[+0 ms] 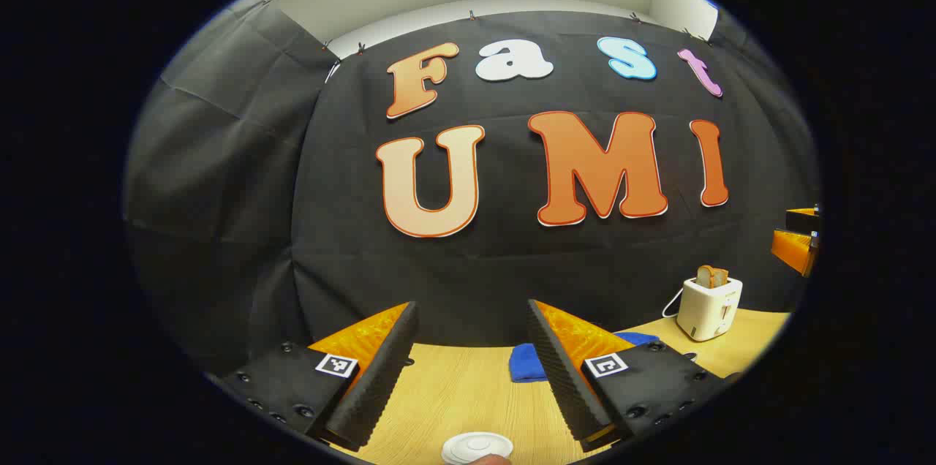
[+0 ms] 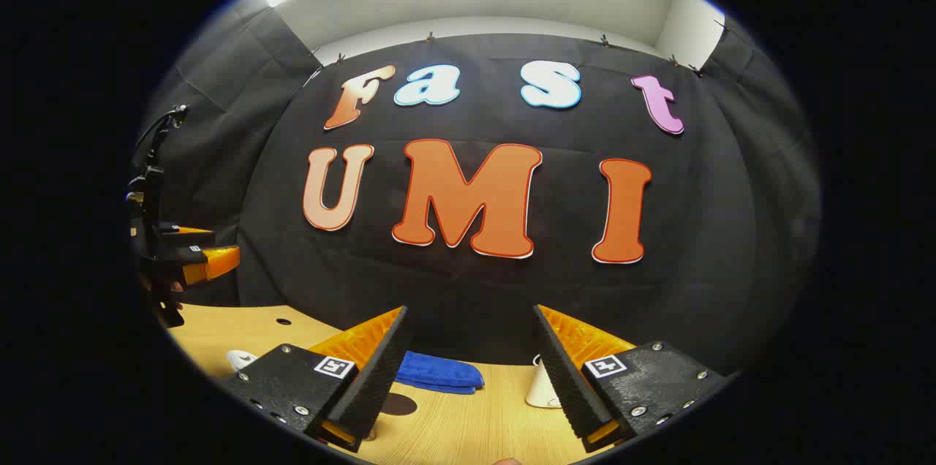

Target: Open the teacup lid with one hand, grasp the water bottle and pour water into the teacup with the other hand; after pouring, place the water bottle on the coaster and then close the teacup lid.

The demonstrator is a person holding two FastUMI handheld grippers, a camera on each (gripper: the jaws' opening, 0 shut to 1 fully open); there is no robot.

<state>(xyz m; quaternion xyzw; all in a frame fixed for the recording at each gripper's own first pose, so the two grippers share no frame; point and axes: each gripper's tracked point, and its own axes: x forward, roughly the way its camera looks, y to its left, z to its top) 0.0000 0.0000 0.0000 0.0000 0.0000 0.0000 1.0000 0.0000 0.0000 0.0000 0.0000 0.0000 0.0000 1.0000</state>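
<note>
Left gripper view: your left gripper [image 1: 472, 370] is up above the table [image 1: 453, 399], fingers spread wide, nothing between them. White teacup lid [image 1: 477, 448] sits at the bottom edge below the gap. Blue cloth [image 1: 528, 363] just behind the far finger, toaster [image 1: 708, 306] off to the side.

Right gripper view: your right gripper [image 2: 468, 377] fingers spread too, holding nothing. Blue cloth [image 2: 439, 372] and dark round coaster [image 2: 398, 403] on the table near one finger, left gripper [image 2: 197, 260] farther off; can't spot the bottle
</note>
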